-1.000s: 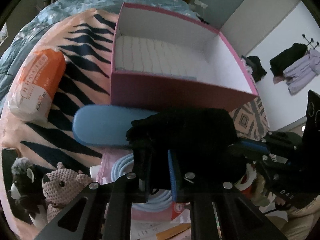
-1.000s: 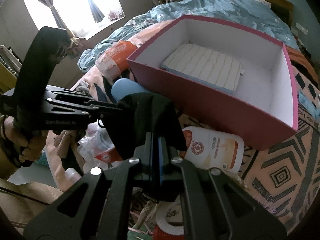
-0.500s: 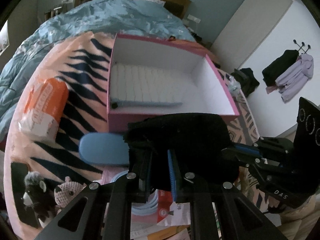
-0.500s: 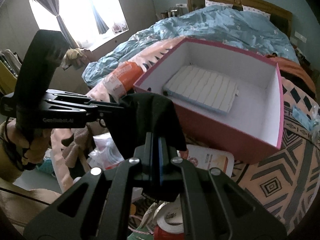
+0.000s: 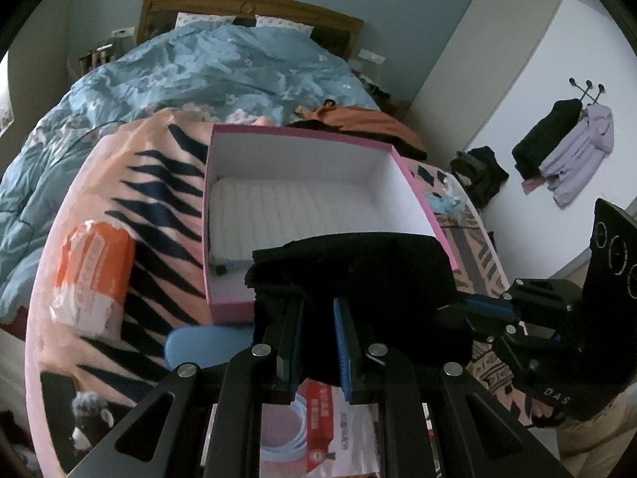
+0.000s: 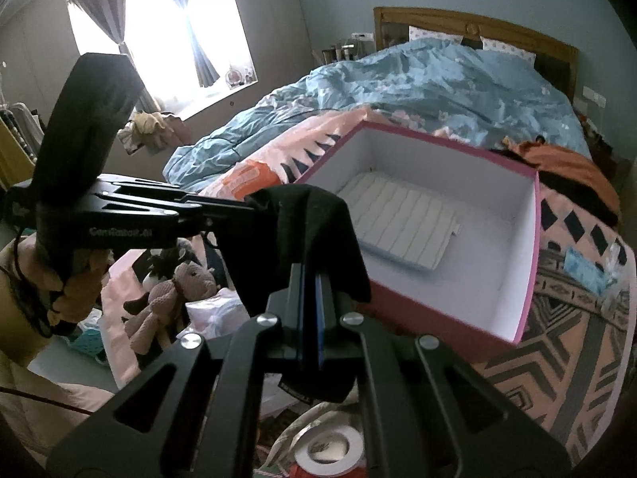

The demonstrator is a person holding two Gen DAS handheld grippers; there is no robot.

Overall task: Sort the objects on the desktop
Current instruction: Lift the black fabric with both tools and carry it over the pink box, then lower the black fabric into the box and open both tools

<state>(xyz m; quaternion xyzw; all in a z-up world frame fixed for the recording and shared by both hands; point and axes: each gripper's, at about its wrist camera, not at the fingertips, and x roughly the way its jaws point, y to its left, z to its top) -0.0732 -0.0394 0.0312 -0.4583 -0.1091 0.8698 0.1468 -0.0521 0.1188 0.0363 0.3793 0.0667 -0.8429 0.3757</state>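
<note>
A black cloth (image 5: 358,271) hangs stretched between my two grippers, above the near wall of the pink box (image 5: 310,131). My left gripper (image 5: 318,306) is shut on one end of it, its jaws pinching a thick fold. In the left wrist view my right gripper (image 5: 477,306) grips the other end from the right. The right wrist view shows the right gripper (image 6: 310,275) shut on the black cloth (image 6: 314,223), with the left gripper (image 6: 239,207) coming in from the left. The pink box (image 6: 450,139) is open, white inside, and a white ribbed pad (image 6: 398,219) lies flat on its floor.
The box rests on a peach and black blanket (image 5: 151,183) over a blue duvet (image 5: 223,63). An orange and white packet (image 5: 91,267) lies left of it. A blue oval thing (image 5: 207,346), plush toys (image 6: 171,294), a tape roll (image 6: 330,450) and printed packets (image 5: 318,418) crowd the near side.
Both grippers have risen with the black cloth held between them. The box now sits lower and farther off, and more of its inside shows.
</note>
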